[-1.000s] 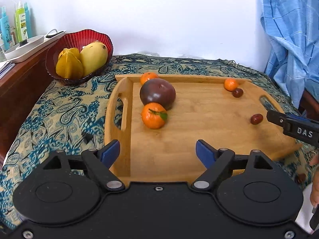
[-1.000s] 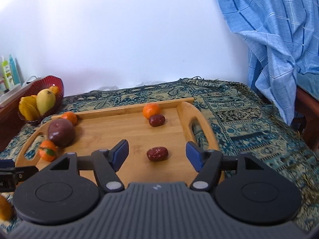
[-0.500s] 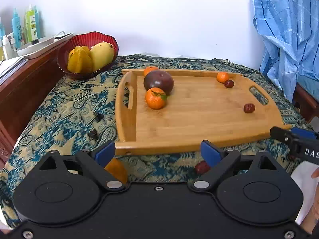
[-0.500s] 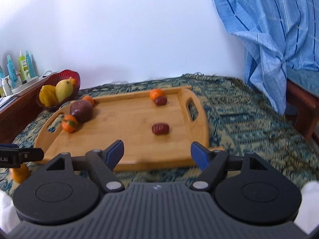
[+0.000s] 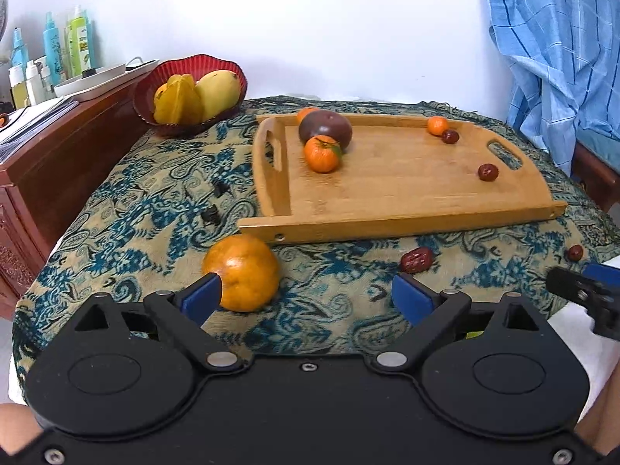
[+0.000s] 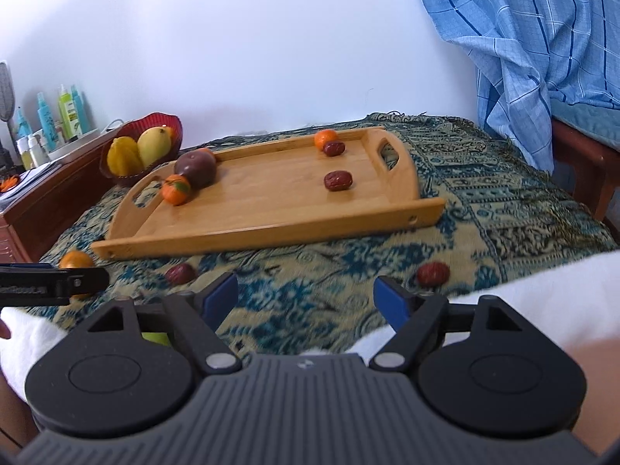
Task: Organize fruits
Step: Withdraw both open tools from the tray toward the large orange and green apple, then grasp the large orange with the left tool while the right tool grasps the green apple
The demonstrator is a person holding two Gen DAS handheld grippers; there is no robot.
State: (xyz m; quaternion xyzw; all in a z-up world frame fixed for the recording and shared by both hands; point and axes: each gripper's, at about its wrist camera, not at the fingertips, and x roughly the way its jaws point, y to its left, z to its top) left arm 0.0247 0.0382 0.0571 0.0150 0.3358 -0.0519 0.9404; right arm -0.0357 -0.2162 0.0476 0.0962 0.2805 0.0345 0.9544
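Fruits stay scattered: orange (image 5: 242,271) on the bed cover at 6 o'clock of the bamboo tray (image 5: 387,201), by the left gripper (image 5: 306,294). Both grippers have pulled back; right gripper (image 6: 306,294) too, fingers spread wider, empty.

Bare cloth (image 5: 329,294) between orange (image 5: 242,271) and date (image 5: 416,260).

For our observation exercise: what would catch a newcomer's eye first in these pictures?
Probably the wooden tray on the patterned cloth, with a dark round fruit and a tangerine near its left handle. Next, a big orange lies loose on the cloth before the tray, beside the open left gripper.
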